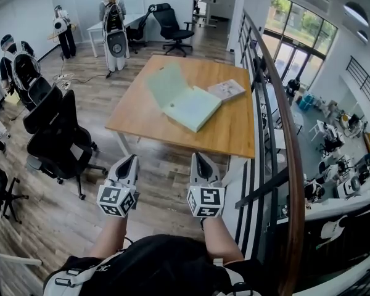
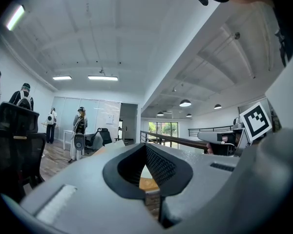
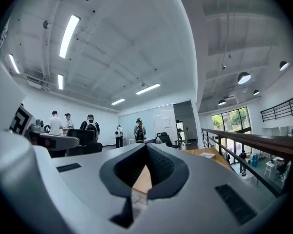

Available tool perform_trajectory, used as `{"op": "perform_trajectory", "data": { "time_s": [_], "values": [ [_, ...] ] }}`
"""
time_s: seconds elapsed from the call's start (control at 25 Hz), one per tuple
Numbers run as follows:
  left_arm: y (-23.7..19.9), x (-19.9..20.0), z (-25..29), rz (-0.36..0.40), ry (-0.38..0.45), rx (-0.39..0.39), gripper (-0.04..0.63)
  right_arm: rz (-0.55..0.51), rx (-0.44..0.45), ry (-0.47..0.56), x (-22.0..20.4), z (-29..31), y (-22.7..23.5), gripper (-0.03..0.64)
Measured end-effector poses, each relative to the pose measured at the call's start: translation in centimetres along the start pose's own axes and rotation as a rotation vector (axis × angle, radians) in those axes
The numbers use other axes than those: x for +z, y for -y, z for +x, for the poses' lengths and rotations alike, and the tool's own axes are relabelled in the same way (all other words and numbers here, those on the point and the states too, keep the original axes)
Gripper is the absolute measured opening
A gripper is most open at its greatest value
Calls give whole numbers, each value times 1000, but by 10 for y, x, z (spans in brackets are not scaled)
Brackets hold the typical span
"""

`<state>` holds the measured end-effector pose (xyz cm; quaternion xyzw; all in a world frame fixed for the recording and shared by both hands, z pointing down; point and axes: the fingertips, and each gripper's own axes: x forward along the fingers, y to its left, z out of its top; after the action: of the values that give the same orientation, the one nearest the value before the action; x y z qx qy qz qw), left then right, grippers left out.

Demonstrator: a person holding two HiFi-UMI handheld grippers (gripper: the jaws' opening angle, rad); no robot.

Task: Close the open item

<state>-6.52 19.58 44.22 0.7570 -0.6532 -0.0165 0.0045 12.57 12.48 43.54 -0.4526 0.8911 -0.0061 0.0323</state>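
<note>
The step in hand looks like the approach: nothing has been touched yet, and the large pale green folder [image 1: 188, 100] lies open on the middle of the rectangular wooden table [image 1: 234, 131], well beyond both tools; its far-left cover stands tilted up while the thicker half lies flat toward the near right; a small pale booklet [image 1: 226, 89] sits just to its right, near the dark metal railing [image 1: 277, 103]; black office chairs [image 1: 52, 134] stand to the left of the table; the left gripper [image 1: 129, 160] and the right gripper [image 1: 199, 159] are held side by side, level, pointing at the table's near edge; both pairs of tongs are pressed together with nothing between them; the next move probably calls for reaching the raised cover and tipping it over onto the flat half
</note>
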Motion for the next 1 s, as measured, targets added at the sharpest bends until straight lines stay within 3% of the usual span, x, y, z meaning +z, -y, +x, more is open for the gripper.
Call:
{"op": "perform_trajectory", "data": {
  "time_s": [0.56, 1.0],
  "values": [
    [-46, -26, 38, -24, -46, -38, 0, 5, -55, -35, -22, 47, 1, 3],
    [-87, -31, 127, -5, -52, -10, 0, 44, -39, -35, -37, 145, 43, 3]
  ]
}}
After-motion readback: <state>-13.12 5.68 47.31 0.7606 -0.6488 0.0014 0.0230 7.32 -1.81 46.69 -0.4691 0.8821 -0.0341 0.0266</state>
